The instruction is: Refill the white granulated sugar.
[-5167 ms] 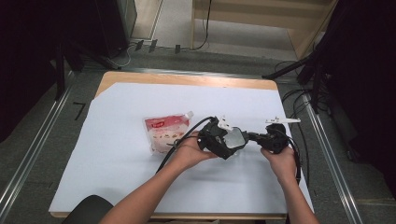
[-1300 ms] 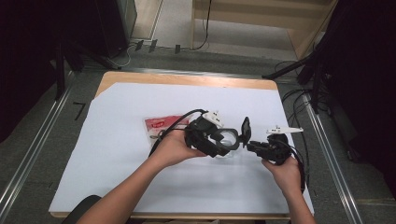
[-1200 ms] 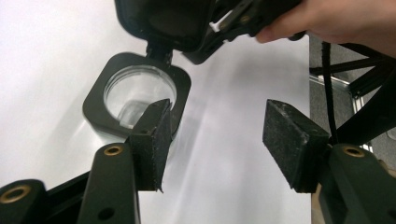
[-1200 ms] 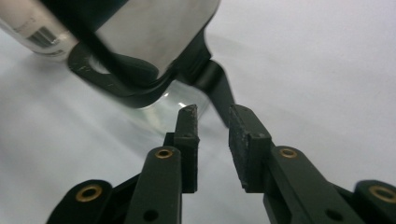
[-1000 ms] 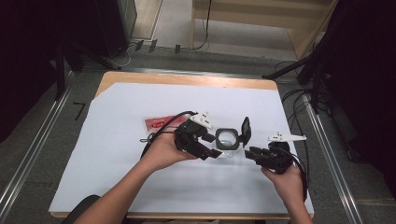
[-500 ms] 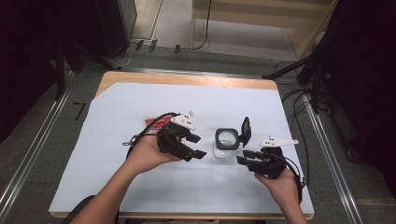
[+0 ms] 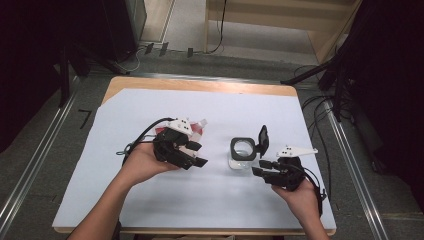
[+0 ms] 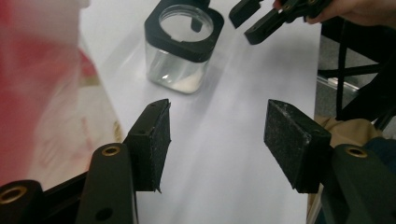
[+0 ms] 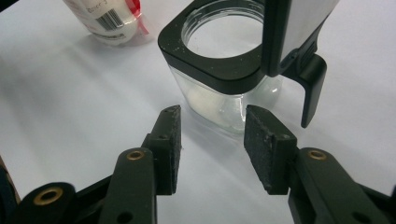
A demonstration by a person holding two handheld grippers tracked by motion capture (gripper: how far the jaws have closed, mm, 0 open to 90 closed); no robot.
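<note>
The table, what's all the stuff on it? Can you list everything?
Jar: one, clear with a black square collar, middle of the table, standing upright between the two grippers.
Jar lid: one, black, flipped open and standing up on the jar's right side.
Pouch: one, red and white, lying flat just behind the left gripper.
Paper sheet: one, white, covering most of the table.
Table: one, wooden edge showing at the far side.
Left gripper: black, open, left of the jar.
Right gripper: black, open, right of the jar.
</note>
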